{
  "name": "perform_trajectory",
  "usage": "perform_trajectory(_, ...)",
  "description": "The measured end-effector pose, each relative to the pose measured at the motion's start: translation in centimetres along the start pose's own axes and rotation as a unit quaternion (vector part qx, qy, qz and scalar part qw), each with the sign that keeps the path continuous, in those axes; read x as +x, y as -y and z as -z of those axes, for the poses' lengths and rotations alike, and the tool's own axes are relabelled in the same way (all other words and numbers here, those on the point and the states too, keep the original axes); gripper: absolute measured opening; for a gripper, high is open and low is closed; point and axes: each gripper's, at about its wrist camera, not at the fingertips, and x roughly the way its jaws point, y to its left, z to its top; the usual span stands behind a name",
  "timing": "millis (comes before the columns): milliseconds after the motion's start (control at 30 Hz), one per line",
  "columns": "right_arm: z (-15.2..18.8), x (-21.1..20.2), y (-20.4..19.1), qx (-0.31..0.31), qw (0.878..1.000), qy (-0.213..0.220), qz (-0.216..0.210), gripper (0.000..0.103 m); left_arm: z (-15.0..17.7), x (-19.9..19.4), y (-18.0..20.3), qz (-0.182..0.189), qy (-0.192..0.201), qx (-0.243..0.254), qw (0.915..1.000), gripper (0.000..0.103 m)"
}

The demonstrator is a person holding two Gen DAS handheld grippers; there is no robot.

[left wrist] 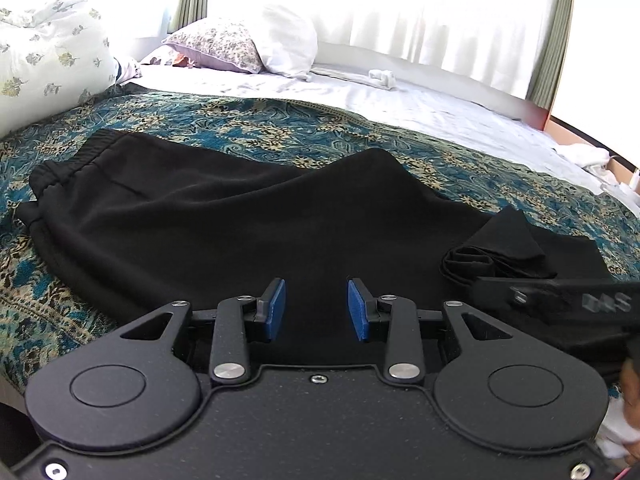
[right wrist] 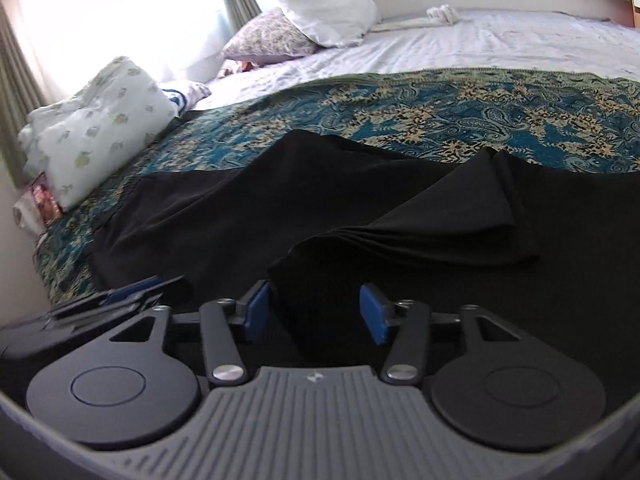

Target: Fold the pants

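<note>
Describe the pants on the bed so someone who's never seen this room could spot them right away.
Start at the teal paisley bedspread covering the near half of the bed. The black pants lie spread across it, just ahead of both grippers. They're the only plain dark item there, with a gathered elastic waistband at the left.

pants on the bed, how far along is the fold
Early. Done: the black pants lie spread on the patterned bedspread, waistband to the left, one leg end turned back in loose layers. In hand: nothing; left gripper and right gripper are both open above the cloth. Left: the main folds.
</note>
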Motion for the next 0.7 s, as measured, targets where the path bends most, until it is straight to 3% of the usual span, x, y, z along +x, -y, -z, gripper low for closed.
perform_trajectory(167, 0.9, -4.9, 1.8, 0.003, 0.999, 0.028, 0.028, 0.074, -0.4, 0.3, 1.6, 0.042, 0.002, 0.009, 0.9991, 0.043)
perform_trajectory(333, 2.2, -9.0, 4.2, -0.006, 0.986, 0.08, 0.147, 0.076, -0.8, 1.8, 5.0, 0.102, -0.015, 0.027, 0.9943, 0.059)
perform_trajectory(433, 2.9, -9.9, 5.9, -0.007, 0.973, 0.083, 0.214, 0.076, -0.8, 3.6, 7.5, 0.096, -0.03, 0.044, 0.994, 0.061)
perform_trajectory(467, 3.1, -10.0, 6.5, -0.005, 0.971, 0.083, 0.225, 0.076, -0.8, 4.2, 8.3, 0.087, -0.036, 0.05, 0.9943, 0.058)
perform_trajectory(567, 3.8, -10.3, 7.6, -0.001, 0.966, 0.084, 0.245, 0.076, -0.5, 5.6, 9.6, 0.065, -0.059, 0.057, 0.9944, 0.018)
perform_trajectory(700, 4.8, -9.4, 8.3, -0.008, 0.962, 0.075, 0.263, 0.076, -0.5, 4.4, 9.5, 0.064, -0.055, 0.05, 0.9952, 0.007)
